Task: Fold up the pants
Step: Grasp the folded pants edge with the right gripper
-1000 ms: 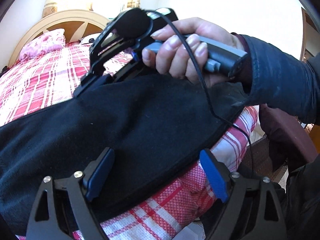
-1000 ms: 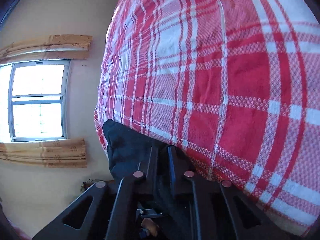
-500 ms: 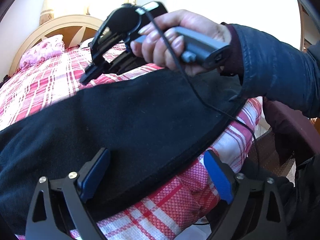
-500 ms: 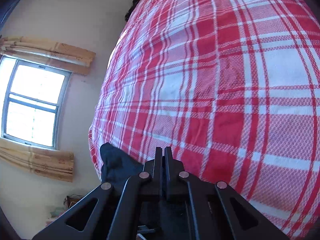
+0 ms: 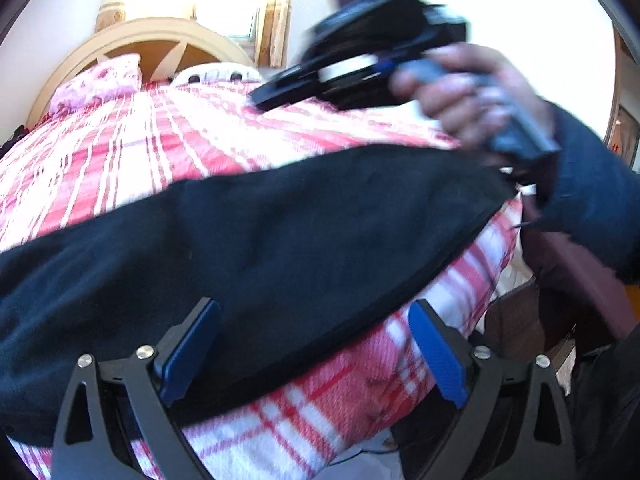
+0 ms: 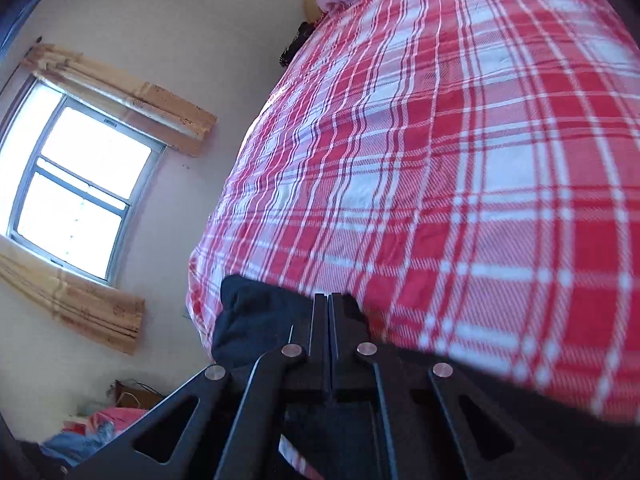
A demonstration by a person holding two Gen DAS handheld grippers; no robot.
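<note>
The black pants (image 5: 280, 232) lie folded in a long band across the near edge of the red-and-white plaid bed (image 5: 168, 136). My left gripper (image 5: 316, 344) is open, its blue pads (image 5: 188, 352) spread over the pants' near hem. My right gripper (image 5: 264, 100) is lifted above the bed beyond the pants, held in a hand, blurred. In the right wrist view the right gripper (image 6: 328, 308) is shut with nothing seen between the fingers; the end of the pants (image 6: 256, 312) lies below and behind the fingertips.
A wooden headboard (image 5: 132, 40) and pink pillow (image 5: 100, 84) are at the bed's far end. A window (image 6: 76, 188) with curtains is on the wall past the bed's left side. Clothes (image 6: 92, 428) lie on the floor. A dark chair (image 5: 580, 280) stands at right.
My right gripper has closed, let go of the pants and risen up and away over the bed. My left gripper has stayed open over the near hem.
</note>
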